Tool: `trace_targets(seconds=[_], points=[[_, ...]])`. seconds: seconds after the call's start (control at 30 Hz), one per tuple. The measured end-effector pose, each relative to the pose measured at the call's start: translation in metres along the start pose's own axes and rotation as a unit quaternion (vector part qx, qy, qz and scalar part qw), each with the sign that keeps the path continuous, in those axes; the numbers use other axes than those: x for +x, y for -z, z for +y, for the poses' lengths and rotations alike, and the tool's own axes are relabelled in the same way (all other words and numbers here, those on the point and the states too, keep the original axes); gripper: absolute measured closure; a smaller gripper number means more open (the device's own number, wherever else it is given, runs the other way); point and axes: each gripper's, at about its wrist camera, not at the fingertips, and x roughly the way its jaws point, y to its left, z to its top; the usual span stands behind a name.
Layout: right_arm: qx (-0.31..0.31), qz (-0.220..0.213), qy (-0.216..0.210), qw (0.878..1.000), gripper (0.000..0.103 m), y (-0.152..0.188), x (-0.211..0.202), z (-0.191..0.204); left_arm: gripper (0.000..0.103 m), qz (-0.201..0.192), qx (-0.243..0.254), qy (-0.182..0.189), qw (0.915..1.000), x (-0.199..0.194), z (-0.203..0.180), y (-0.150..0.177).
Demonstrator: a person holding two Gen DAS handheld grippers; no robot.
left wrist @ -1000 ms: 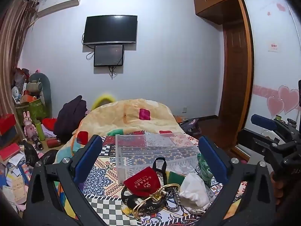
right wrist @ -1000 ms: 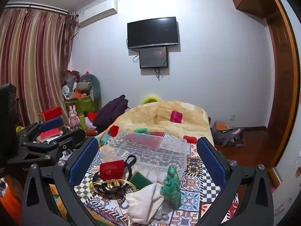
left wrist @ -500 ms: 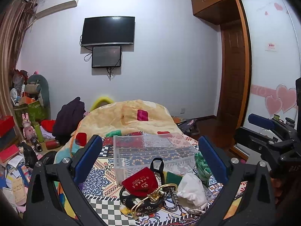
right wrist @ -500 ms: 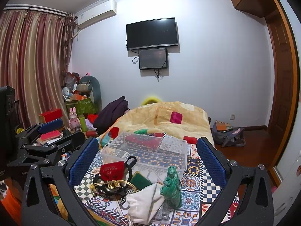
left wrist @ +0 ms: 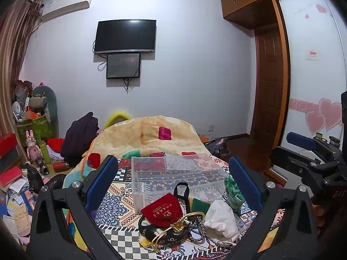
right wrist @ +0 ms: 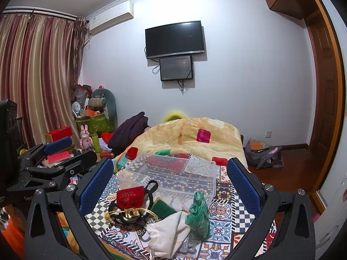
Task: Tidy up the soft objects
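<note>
While both the left gripper and right gripper are hanging spread and empty, we're eyeing the limp, light white pouch at 6 o'clock of the clear bin, pinching its bunched top.

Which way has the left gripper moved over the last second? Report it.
Yes, slightly rightward: the red pouch and clear box sit further left in its view.

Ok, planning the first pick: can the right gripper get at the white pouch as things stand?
Probably yes. The right gripper is open, and the white pouch lies uncovered at the pile's near edge, though the green cloth leans against it.
</note>
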Motion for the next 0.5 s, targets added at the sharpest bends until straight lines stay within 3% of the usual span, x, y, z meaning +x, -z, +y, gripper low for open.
trace_targets(seconds=[0.5], points=[[0.001,-0.001,-0.001,1.0,0.0,-0.0007,-0.0013,0.0011,0.0,-0.003,0.001,-0.003,1.0,-0.0002,0.0005,-0.0022]])
